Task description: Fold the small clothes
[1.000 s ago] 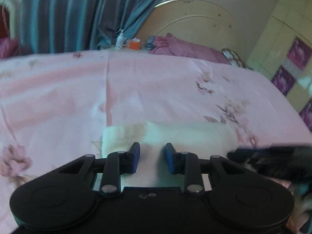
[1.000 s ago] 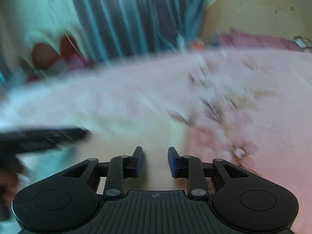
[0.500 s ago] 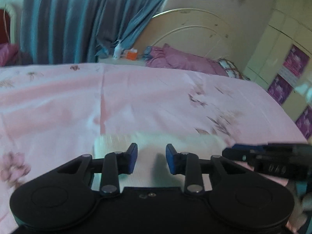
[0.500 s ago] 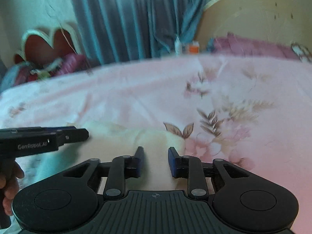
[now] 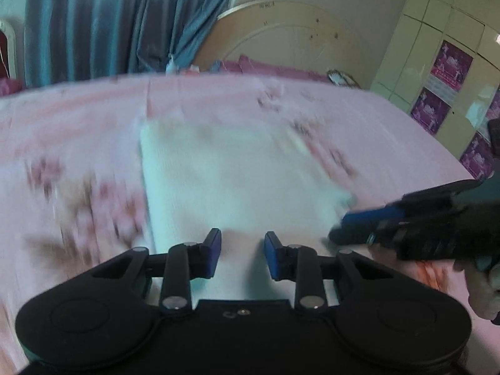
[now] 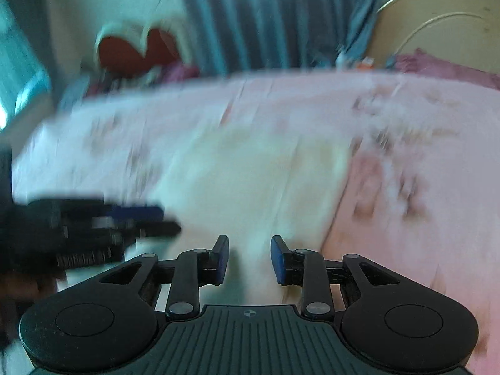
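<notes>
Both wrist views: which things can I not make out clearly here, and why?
- Cloth: both views are motion-blurred, so its folds and edges are unclear; its near edge is hidden behind the left gripper and the right gripper.
- Sheet: its print is smeared by blur.
- Items by the curtain: too small and blurred to name.

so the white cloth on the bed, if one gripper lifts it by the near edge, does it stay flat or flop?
Probably flops: the white cloth lies limp and flat on the pink bedsheet, its texture towel-like. Likely light, and it may drag rather than slide. Both the left gripper and right gripper are open.
</notes>
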`<state>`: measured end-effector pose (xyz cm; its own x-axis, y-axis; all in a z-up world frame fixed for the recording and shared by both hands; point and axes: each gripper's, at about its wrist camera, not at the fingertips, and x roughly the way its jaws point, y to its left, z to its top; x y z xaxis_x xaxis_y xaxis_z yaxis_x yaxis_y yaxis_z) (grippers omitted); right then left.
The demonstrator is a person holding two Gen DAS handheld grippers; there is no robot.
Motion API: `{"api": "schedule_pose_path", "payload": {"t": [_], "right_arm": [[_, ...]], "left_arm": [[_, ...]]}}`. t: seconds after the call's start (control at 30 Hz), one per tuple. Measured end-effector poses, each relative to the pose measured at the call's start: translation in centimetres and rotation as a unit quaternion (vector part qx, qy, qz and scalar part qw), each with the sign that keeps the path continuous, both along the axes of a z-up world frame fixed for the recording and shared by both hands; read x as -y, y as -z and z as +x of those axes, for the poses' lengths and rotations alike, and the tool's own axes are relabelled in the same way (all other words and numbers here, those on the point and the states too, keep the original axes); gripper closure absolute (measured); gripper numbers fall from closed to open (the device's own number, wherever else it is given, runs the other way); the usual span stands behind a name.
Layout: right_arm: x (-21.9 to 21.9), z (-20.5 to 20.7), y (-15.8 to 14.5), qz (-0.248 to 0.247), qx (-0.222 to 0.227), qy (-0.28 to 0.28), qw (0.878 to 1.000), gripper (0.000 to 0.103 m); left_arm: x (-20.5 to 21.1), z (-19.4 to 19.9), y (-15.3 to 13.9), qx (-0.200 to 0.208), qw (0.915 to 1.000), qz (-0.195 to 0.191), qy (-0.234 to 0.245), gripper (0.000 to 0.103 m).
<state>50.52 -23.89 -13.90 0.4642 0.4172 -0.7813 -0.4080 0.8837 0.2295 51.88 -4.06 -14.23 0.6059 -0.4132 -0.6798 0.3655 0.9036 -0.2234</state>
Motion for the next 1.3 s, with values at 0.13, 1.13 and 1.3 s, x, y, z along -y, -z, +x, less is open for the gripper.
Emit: {"api": "schedule_pose_path", "payload": {"t": [0.13, 1.13, 1.3], "right_arm": [[1.0, -3.4, 1.1, -0.037, -0.005, 0.012, 0.999, 0.073], [3.2, -6.3, -1.6, 0.071, 0.026, 0.019, 0.997, 0.102], [2.4, -5.6, 1.2, 0.037, -0.024, 0.006, 0.999, 0.102]], "left_arm": [[0.5, -4.6, 1.3, -0.011, 0.9998, -0.005, 0.019, 0.074], [-3.2, -7.3, -0.2, -0.012, 0.9972, -0.032, -0.066, 0.072], [-1.5, -7.6, 0.0, -0.028, 0.9992, -0.007, -0.029, 0.070]]}}
